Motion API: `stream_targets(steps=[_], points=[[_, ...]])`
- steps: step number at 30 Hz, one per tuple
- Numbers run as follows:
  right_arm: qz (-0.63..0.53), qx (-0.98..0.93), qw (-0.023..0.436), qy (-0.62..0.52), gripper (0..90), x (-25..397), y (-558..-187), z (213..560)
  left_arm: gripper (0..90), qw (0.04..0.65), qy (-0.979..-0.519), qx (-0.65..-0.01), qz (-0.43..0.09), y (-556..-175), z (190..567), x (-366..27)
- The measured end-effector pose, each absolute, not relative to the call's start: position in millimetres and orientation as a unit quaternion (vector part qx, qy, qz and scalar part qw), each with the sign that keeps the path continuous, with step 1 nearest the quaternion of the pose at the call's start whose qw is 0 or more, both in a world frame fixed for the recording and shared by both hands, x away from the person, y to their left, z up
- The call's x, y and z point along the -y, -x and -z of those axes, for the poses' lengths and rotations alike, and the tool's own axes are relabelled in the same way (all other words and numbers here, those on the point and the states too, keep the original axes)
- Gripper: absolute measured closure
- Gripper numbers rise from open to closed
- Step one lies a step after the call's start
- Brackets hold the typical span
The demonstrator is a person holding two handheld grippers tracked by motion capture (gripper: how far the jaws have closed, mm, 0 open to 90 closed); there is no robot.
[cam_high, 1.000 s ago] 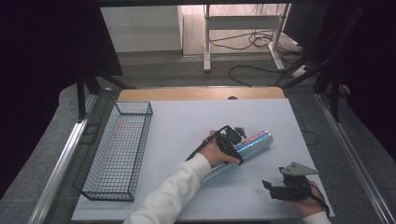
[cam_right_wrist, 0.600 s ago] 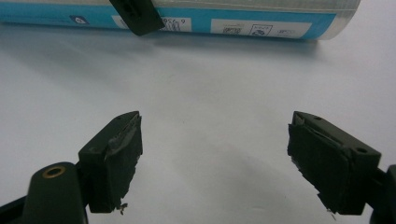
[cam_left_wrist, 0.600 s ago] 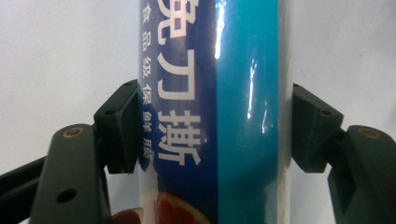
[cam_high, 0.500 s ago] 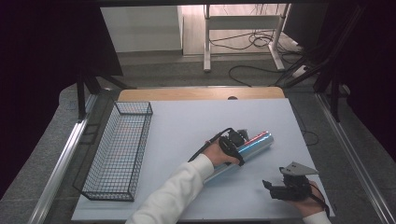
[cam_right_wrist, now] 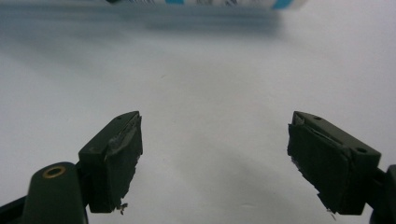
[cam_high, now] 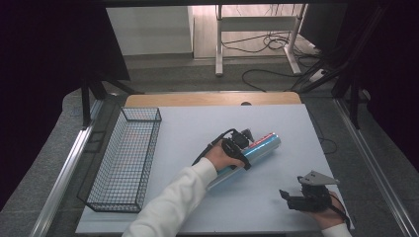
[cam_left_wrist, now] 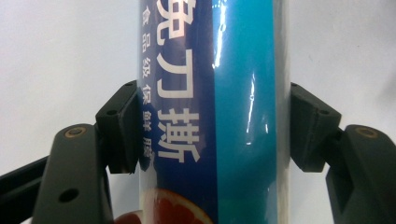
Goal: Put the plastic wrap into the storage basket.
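A long blue and teal cling-film box (cam_high: pixel 262 147) lies slantwise on the white table top (cam_high: pixel 197 123), right of centre. My left gripper (cam_high: pixel 241 142) straddles the box about mid-length, a hand in a white sleeve behind it. In the left gripper view the box (cam_left_wrist: pixel 233 70) runs up between the jaws, and both pads (cam_left_wrist: pixel 122 126) press its sides, so my left gripper (cam_left_wrist: pixel 212 133) is shut on it. My right gripper (cam_high: pixel 286 197) rests near the table's front right corner. It is open (cam_right_wrist: pixel 215 158) with nothing between its jaws, and the box's edge (cam_right_wrist: pixel 210 2) is blurred far ahead.
A black wire basket (cam_high: pixel 126 163) stands along the table's left side, with nothing in it. A wooden strip (cam_high: pixel 212 98) borders the far edge. Beyond the table are cables (cam_high: pixel 276 44) on the floor and a metal stand (cam_high: pixel 217 44).
The left gripper and the box's far end have shifted slightly left and away. The right gripper has stayed still.
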State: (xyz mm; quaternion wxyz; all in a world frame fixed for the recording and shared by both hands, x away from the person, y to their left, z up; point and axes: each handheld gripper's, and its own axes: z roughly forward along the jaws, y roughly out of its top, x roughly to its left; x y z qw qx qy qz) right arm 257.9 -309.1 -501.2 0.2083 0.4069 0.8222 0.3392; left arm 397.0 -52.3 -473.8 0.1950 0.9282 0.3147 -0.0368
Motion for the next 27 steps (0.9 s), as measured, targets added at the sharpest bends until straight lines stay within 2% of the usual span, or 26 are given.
stream_targets(steps=[27], points=[[-0.343,-0.822,0.209,-0.403,18.0,305.4,-258.5,498.9,31.8,0.252,-0.886,-0.39,-0.016,-382.0,408.9,-61.0]])
